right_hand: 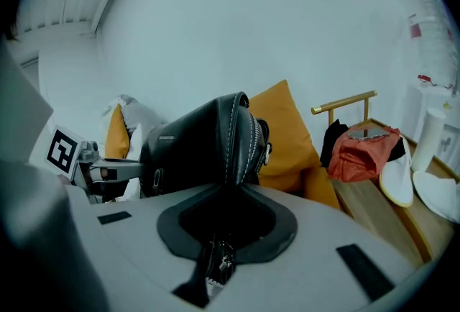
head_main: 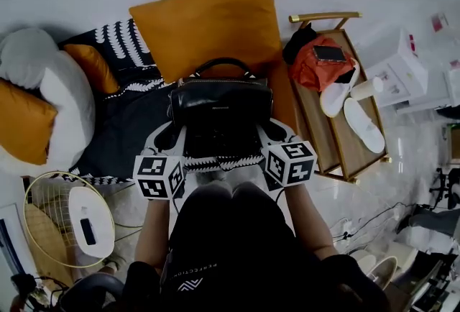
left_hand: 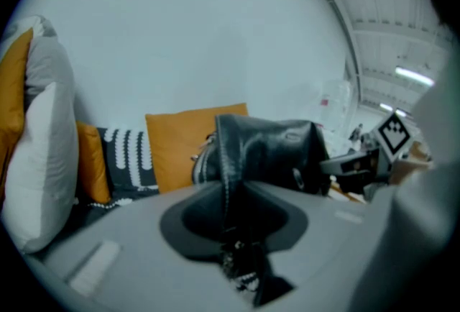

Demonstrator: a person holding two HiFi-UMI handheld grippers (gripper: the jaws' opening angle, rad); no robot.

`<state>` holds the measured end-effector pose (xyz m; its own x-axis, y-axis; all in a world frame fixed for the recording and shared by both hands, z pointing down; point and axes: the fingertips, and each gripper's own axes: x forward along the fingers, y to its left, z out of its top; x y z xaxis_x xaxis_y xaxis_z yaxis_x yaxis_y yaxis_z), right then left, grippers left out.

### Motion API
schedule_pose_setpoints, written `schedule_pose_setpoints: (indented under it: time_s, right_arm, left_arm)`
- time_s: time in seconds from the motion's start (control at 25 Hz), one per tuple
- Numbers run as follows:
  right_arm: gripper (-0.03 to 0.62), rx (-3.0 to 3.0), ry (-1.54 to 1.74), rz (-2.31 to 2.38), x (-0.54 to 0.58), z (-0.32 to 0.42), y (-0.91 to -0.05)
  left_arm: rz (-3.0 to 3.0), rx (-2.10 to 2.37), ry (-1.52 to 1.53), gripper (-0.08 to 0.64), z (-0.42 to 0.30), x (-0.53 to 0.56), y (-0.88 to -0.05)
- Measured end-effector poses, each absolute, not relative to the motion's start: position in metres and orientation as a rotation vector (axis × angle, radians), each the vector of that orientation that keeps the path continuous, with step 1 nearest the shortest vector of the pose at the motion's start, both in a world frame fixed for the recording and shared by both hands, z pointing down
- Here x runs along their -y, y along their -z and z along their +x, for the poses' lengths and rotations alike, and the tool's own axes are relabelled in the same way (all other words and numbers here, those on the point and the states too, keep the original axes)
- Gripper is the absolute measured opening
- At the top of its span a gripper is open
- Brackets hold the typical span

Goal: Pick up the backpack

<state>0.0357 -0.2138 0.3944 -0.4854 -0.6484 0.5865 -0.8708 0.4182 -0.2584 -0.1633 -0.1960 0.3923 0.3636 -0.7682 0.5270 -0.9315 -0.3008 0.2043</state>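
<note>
The black leather backpack (head_main: 221,106) sits just in front of the big orange cushion (head_main: 208,19), held between the two grippers, with its carry handle arching up toward the cushion's lower edge.

The left gripper (head_main: 170,136) is clamped on the backpack's left side. In the left gripper view its jaws stand narrow (left_hand: 230,221), pinching a stitched fold of the bag (left_hand: 269,152), with the cushion (left_hand: 180,145) directly behind. The right gripper (head_main: 275,132) is clamped on the opposite side. In the right gripper view its jaws are nearly together (right_hand: 224,224) on the seam by the zipper, and the bag (right_hand: 205,145) rises above them with the cushion (right_hand: 287,131) behind it.

Left of the cushion lies a black-and-white patterned throw (head_main: 122,44), then a smaller orange pillow (head_main: 92,66) and a white pillow (head_main: 54,91). Right of the cushion stands a wooden bench (head_main: 334,149) carrying a red cloth (head_main: 315,67) with a phone (head_main: 329,53) on top and a pair of white slippers (head_main: 358,120). Below and to the left of the cushion, near the person's left elbow, is a round wire basket (head_main: 50,221).
</note>
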Motion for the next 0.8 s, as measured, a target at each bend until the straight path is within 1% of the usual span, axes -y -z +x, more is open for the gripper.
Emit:
schedule_pose_setpoints:
  time_s: [0.8]
  right_arm:
    - [0.038,2.291,-0.746,1.378,0.195,0.032,-0.366]
  left_arm:
    - [2.235,1.434,-0.403,0.091,-0.167,0.178,-0.360]
